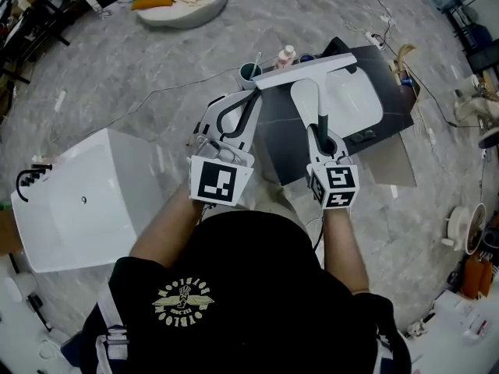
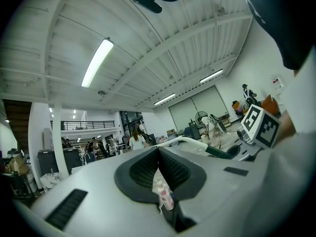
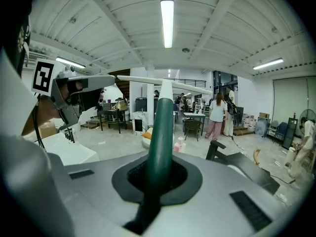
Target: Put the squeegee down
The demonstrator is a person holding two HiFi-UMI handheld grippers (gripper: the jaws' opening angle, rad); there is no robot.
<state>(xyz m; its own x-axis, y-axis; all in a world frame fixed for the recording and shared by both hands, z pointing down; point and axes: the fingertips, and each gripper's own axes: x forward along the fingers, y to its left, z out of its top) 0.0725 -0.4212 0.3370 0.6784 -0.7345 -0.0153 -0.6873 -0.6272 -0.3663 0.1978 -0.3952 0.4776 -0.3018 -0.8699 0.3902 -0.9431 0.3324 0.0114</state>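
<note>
My right tool [image 1: 322, 131] is clamped tight on the squeegee [image 1: 306, 92], gripping its green handle with the jaws closed around it. The white neck and long blade stick out ahead of the tool, the blade running crosswise. From the head view the squeegee sits over the dark tabletop [image 1: 281, 150], its blade across the near-left edge of the white basin [image 1: 355, 104]. I cannot tell whether the blade touches anything below it.

My left tool [image 2: 158, 154] has its jaws together with nothing between them. It is just left of the squeegee, by the tabletop's left edge. Beyond the blade stand a green cup [image 1: 249, 72] and a small bottle [image 1: 286, 55]. A white tub [image 1: 86, 193] lies on the floor, well off to my left.
</note>
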